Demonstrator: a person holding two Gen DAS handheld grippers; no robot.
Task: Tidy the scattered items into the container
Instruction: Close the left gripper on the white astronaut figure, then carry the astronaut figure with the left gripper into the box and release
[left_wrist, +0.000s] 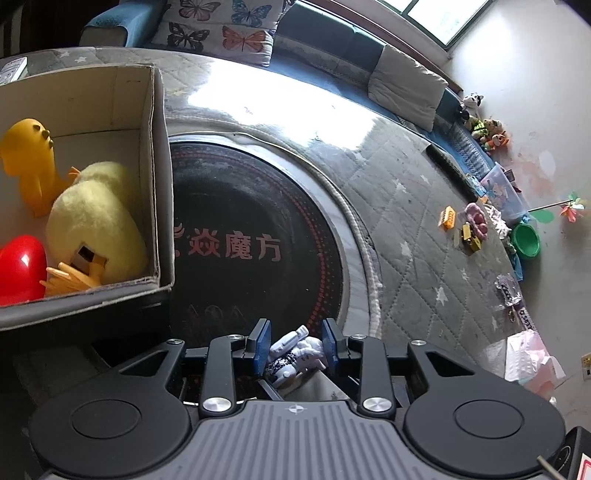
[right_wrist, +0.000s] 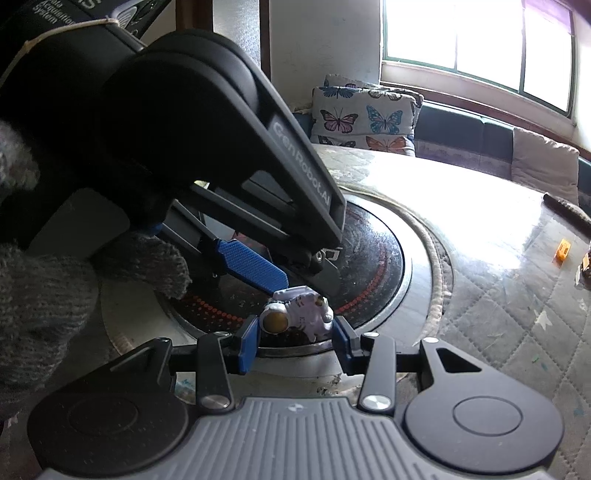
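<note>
A small white astronaut figure (left_wrist: 295, 352) with a gold visor lies on the black round hotplate (left_wrist: 236, 206). My left gripper (left_wrist: 295, 347) has its blue pads on both sides of the figure, apparently closed on it. In the right wrist view the figure (right_wrist: 301, 312) sits between the pads of my right gripper (right_wrist: 295, 339), which is open around it, and the left gripper (right_wrist: 291, 284) reaches in from the upper left. The cardboard box (left_wrist: 157, 192) at left holds a yellow plush duck (left_wrist: 92, 221), an orange toy (left_wrist: 31, 162) and a red ball (left_wrist: 20, 267).
The hotplate sits in a glass-topped table over a quilted grey cover (left_wrist: 406, 206). Small toys (left_wrist: 469, 229) and a green bowl (left_wrist: 526, 240) lie at the far right. A butterfly cushion (left_wrist: 221, 26) and sofa stand behind. A gloved hand (right_wrist: 55, 280) holds the left gripper.
</note>
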